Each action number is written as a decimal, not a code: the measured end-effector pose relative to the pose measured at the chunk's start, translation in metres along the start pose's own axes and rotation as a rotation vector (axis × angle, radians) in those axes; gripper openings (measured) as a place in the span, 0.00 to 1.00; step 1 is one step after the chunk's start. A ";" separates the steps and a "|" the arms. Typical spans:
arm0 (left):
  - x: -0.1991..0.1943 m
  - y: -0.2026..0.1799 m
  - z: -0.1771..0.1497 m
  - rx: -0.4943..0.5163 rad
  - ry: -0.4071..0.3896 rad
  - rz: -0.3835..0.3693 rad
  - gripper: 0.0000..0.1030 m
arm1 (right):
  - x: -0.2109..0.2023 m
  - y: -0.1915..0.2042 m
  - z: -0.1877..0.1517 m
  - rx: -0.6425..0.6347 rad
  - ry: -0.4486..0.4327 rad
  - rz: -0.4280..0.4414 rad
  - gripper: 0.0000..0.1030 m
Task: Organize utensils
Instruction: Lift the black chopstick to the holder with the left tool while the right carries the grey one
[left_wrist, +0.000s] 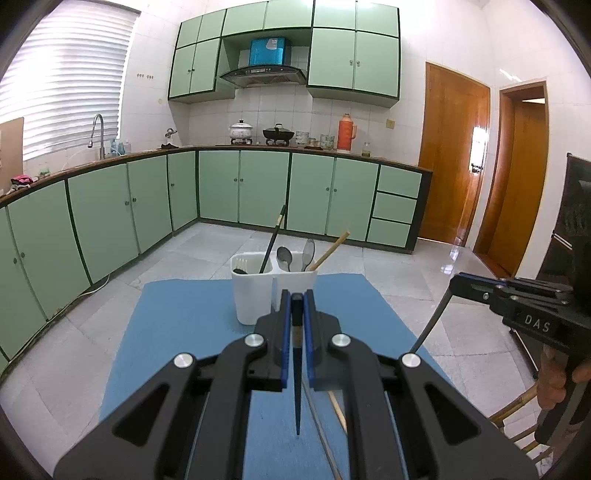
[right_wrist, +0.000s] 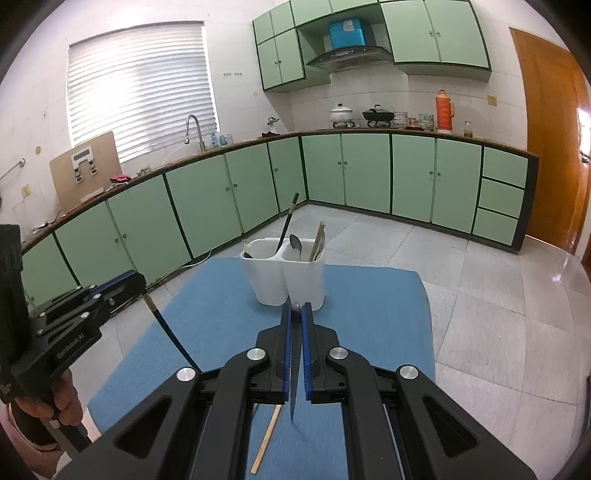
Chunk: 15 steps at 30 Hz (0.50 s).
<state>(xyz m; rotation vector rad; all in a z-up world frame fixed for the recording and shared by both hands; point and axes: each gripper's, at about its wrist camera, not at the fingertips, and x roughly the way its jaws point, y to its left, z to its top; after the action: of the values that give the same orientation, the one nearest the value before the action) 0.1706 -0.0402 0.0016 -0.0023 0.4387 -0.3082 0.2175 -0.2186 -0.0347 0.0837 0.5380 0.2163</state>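
Note:
A white two-compartment utensil holder (left_wrist: 258, 295) (right_wrist: 284, 277) stands on a blue mat (left_wrist: 184, 332) (right_wrist: 369, 314). It holds a black chopstick, spoons and a wooden chopstick. My left gripper (left_wrist: 296, 306) is shut on a black chopstick (left_wrist: 297, 387), held near-vertical above the mat, just in front of the holder. My right gripper (right_wrist: 295, 317) is shut on a metal utensil (right_wrist: 294, 387) with a round end, its blade-like part pointing down. A wooden chopstick (right_wrist: 267, 439) (left_wrist: 338, 408) lies on the mat below the grippers.
The mat lies on a light tabletop (right_wrist: 498, 350). Green kitchen cabinets (left_wrist: 258, 188) line the far walls. In the left wrist view the right gripper (left_wrist: 524, 306) is at the right; in the right wrist view the left gripper (right_wrist: 74, 310) is at the left.

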 end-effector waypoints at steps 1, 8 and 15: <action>0.001 0.001 0.002 -0.001 -0.002 -0.001 0.06 | 0.001 0.000 0.000 -0.003 0.000 0.001 0.05; 0.008 0.007 0.014 0.000 -0.012 -0.006 0.06 | 0.006 0.000 0.008 -0.017 0.000 0.011 0.05; 0.017 0.019 0.031 -0.010 -0.032 0.000 0.06 | 0.013 -0.002 0.028 -0.037 -0.013 0.018 0.05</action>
<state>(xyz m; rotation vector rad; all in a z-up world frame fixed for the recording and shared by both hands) 0.2036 -0.0292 0.0214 -0.0170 0.4088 -0.3052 0.2432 -0.2177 -0.0178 0.0538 0.5203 0.2428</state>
